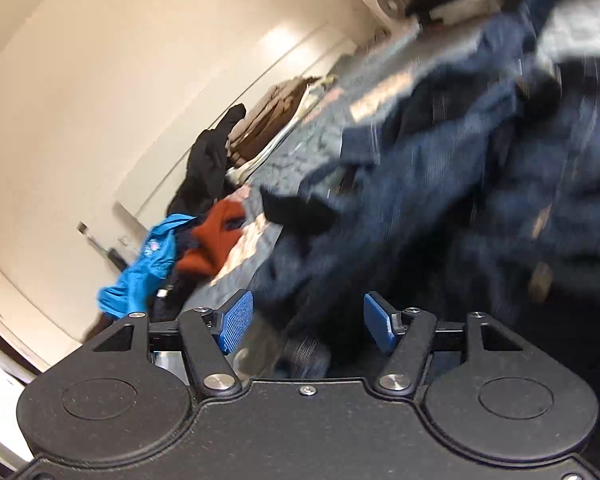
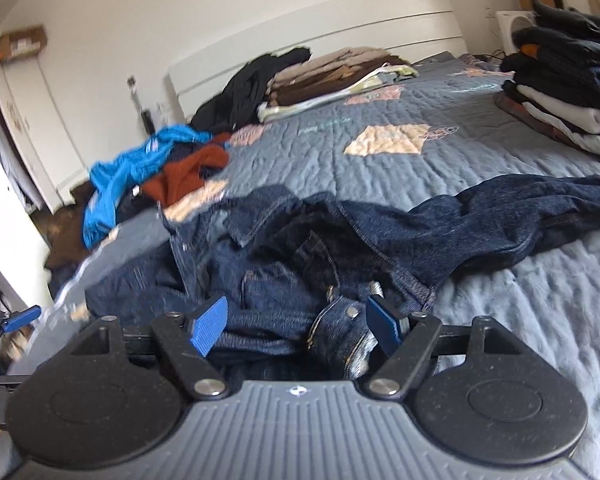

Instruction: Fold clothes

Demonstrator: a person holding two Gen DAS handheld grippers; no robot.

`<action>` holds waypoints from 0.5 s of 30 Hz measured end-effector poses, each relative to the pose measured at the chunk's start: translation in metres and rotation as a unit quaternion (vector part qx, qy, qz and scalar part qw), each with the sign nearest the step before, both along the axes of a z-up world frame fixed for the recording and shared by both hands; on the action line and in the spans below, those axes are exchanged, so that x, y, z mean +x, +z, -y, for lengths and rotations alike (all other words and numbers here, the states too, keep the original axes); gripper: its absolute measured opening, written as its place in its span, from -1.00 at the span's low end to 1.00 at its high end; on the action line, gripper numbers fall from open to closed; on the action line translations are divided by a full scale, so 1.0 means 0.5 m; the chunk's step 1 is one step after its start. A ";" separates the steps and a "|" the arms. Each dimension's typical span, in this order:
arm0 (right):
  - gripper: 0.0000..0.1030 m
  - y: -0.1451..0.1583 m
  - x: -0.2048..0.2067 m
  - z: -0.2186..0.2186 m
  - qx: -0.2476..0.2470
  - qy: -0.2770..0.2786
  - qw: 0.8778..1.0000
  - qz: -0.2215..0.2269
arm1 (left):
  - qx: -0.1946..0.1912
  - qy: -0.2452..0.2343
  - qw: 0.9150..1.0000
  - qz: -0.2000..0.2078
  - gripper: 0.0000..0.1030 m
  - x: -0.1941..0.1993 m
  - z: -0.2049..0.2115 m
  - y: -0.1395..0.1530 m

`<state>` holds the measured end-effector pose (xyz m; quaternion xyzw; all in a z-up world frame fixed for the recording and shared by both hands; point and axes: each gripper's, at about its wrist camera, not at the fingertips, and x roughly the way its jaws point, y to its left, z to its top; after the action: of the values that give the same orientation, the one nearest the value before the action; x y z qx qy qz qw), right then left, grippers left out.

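A pair of dark blue jeans [image 2: 340, 240] lies crumpled on the grey quilted bed [image 2: 380, 160], one leg stretched to the right. My right gripper [image 2: 296, 326] is open, its blue pads on either side of the jeans' waistband and button. My left gripper [image 1: 308, 322] is open right over the jeans [image 1: 440, 200], which look blurred in the tilted left wrist view. The left gripper also shows at the left edge of the right wrist view [image 2: 20, 316].
Loose clothes lie at the bed's left side: a bright blue garment [image 2: 124, 176], a rust-red one [image 2: 188, 176], a black one [image 2: 248, 88]. A folded brown stack [image 2: 332, 72] sits by the white headboard [image 2: 340, 20]. Another folded stack [image 2: 568, 92] stands at right.
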<state>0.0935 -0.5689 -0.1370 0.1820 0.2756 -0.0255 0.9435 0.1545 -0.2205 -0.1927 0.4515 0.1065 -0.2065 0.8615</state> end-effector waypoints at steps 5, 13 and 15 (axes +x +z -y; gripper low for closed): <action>0.47 -0.026 0.032 -0.039 -0.031 0.017 0.999 -0.012 | 0.105 -0.017 0.992 0.062 0.20 0.039 0.022 -0.090; 0.47 -0.078 0.072 -0.080 -0.064 0.037 0.996 -0.043 | 0.141 -0.027 0.985 0.092 -0.34 0.124 0.008 -0.117; 0.47 -0.088 0.073 -0.080 -0.074 0.037 0.995 -0.049 | 0.119 0.010 0.989 0.088 -0.34 0.143 -0.019 -0.102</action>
<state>0.1298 -0.5290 -0.1808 0.1003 0.3251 -0.0196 0.9401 0.2262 -0.2110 -0.2439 0.5662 0.0587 -0.1437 0.8095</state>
